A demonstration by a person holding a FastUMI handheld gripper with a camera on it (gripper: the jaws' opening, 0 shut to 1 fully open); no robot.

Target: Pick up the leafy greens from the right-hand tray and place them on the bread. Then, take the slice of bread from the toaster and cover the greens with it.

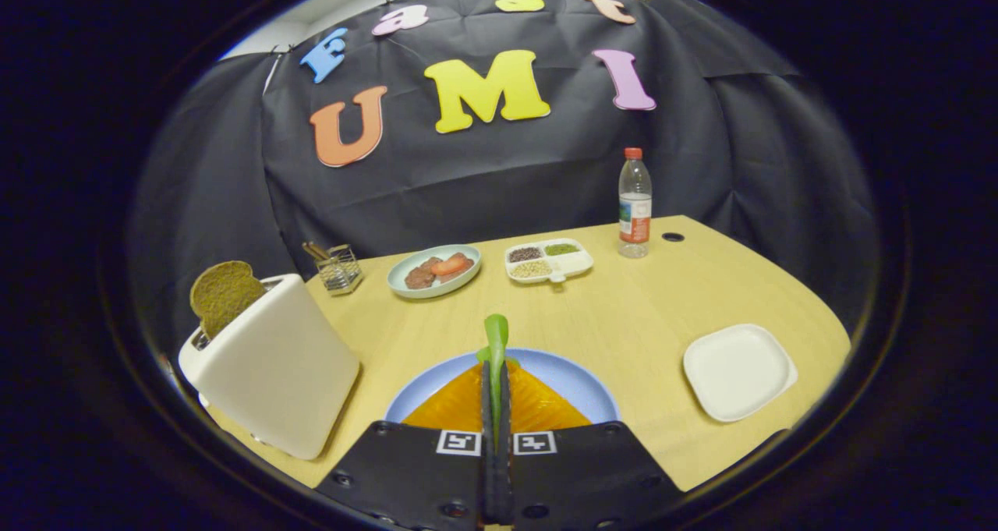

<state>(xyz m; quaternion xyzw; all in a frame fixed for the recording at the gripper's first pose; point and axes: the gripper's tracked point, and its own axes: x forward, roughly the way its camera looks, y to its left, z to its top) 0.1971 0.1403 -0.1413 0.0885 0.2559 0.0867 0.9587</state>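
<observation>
Your claw (496, 391) is clamped on the leafy greens (496, 336), held above the bread (538, 406) on the blue plate (577, 379). Next, lower and release onto that bread.

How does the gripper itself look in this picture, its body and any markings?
The gripper has two slim, straight fingers that run forward side by side. Behind them sits a wide, flat black body in two halves, with round screw holes along its edges. Each half bears one square black-and-white marker near the fingers.
</observation>
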